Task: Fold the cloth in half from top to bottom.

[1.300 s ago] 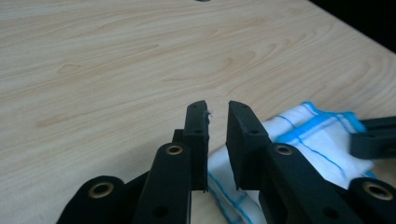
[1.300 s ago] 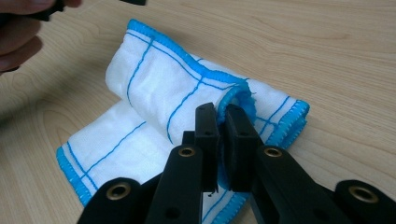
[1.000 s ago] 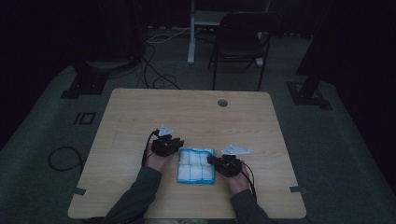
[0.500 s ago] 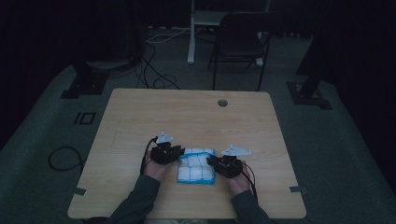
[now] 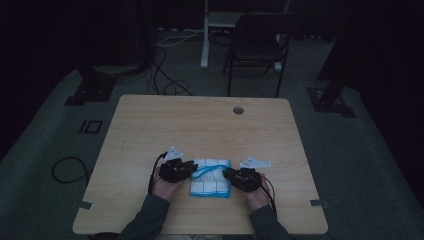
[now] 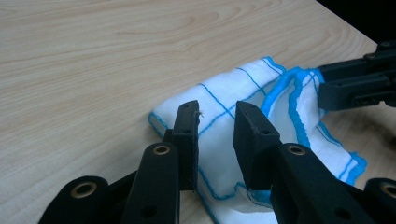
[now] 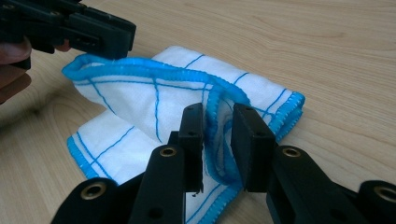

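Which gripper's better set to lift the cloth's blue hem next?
Probably right. The right gripper has a raised fold of the cloth's hem between its open jaws. The left gripper straddles flat cloth, nothing gathered.

I see white blue-checked folded cloth (image 5: 211,177) on light wooden table (image 5: 200,125), near my edge. Left black gripper (image 5: 188,170) touching its left side, right black gripper (image 5: 229,175) its right. Dark chair (image 5: 257,45) beyond table.

A light wooden table (image 5: 200,125) with a round grommet hole (image 5: 238,110) is being seen on grey floor. A black chair (image 5: 260,47) and black cables (image 5: 165,85) are being shown beyond it.
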`<action>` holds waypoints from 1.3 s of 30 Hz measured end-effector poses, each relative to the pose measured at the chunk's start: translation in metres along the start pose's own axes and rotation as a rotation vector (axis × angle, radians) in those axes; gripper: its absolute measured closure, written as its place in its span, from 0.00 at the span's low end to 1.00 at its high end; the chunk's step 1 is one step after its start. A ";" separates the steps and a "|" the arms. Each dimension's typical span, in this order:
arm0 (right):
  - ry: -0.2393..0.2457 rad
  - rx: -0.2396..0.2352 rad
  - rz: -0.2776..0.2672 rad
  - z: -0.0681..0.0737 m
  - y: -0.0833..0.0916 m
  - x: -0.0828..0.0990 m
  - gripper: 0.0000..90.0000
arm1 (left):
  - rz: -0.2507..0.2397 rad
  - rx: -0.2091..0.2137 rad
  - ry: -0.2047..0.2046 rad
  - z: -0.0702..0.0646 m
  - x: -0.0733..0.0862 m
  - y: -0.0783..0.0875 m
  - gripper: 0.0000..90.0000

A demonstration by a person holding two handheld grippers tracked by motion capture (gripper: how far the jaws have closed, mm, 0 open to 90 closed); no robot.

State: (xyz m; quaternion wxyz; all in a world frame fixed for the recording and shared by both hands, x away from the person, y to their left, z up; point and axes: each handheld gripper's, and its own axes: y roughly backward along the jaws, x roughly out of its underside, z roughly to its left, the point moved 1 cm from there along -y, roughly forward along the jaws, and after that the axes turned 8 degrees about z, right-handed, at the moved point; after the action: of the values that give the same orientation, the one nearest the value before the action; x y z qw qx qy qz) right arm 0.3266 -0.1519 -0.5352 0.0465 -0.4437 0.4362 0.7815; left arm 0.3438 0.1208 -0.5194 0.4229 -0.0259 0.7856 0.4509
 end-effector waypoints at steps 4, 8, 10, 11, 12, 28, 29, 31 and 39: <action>0.003 -0.002 0.005 0.000 0.001 0.001 0.82 | 0.010 0.000 -0.008 -0.002 0.005 0.000 0.79; 0.004 -0.001 0.007 0.000 0.004 0.003 0.82 | 0.021 0.000 -0.014 -0.003 0.012 0.000 0.79; 0.003 0.000 0.005 -0.001 0.005 0.004 0.81 | 0.025 0.000 -0.013 -0.003 0.015 0.000 0.79; 0.002 0.002 0.004 -0.002 0.005 0.004 0.81 | 0.026 0.000 -0.010 -0.003 0.017 0.000 0.79; 0.002 0.002 0.004 -0.002 0.005 0.004 0.81 | 0.026 0.000 -0.010 -0.003 0.017 0.000 0.79; -0.023 0.032 -0.026 -0.013 0.021 0.008 0.80 | 0.055 -0.013 -0.037 -0.013 0.043 0.003 0.78; -0.027 0.034 -0.028 -0.014 0.022 0.009 0.80 | 0.056 -0.013 -0.038 -0.013 0.043 0.003 0.78; -0.035 0.041 -0.027 -0.017 0.024 0.010 0.80 | 0.060 -0.017 -0.047 -0.014 0.046 0.003 0.77; -0.060 0.067 -0.021 -0.026 0.027 0.013 0.76 | 0.057 -0.028 -0.067 -0.018 0.054 0.008 0.76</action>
State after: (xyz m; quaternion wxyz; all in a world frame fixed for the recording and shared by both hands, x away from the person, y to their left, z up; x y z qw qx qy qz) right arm 0.3233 -0.1918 -0.5331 0.0824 -0.4229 0.4558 0.7788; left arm 0.2946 0.1310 -0.5470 0.4355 0.0055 0.7652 0.4741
